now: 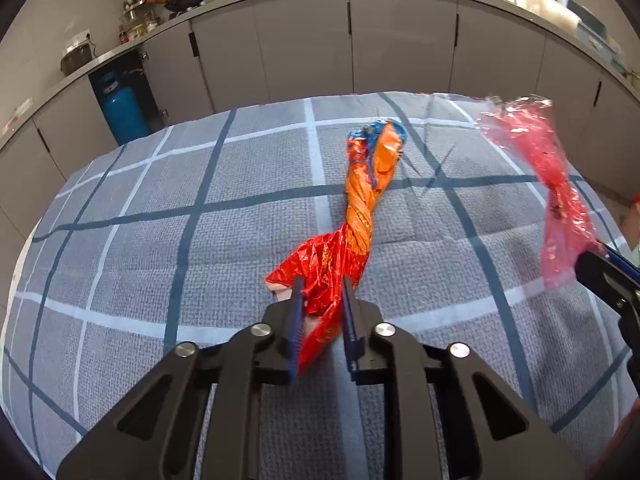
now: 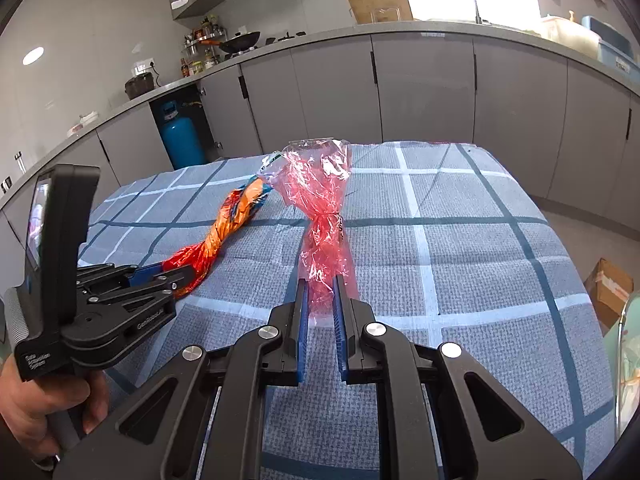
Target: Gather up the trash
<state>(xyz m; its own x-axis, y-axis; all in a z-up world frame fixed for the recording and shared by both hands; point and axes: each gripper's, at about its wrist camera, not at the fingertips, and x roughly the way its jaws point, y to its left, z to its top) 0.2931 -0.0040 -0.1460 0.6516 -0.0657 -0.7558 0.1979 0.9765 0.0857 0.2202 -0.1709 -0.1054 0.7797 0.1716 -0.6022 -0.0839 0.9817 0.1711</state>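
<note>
A twisted orange, red and blue foil wrapper (image 1: 360, 208) lies across the checked tablecloth (image 1: 160, 240). My left gripper (image 1: 322, 284) is shut on its near red end; it also shows in the right wrist view (image 2: 188, 270), holding the wrapper (image 2: 228, 220). A crumpled pink cellophane wrapper (image 2: 324, 216) stretches away from my right gripper (image 2: 320, 280), which is shut on its near end. In the left wrist view the pink wrapper (image 1: 548, 176) hangs lifted at the right, with the right gripper's fingers (image 1: 600, 268) on it.
Grey kitchen cabinets (image 2: 420, 92) with a worktop run behind the table. A blue gas cylinder (image 2: 182, 140) stands in an open cabinet. A cardboard box (image 2: 608, 284) sits on the floor at the right. The cloth-covered table (image 2: 480, 260) spreads wide around both wrappers.
</note>
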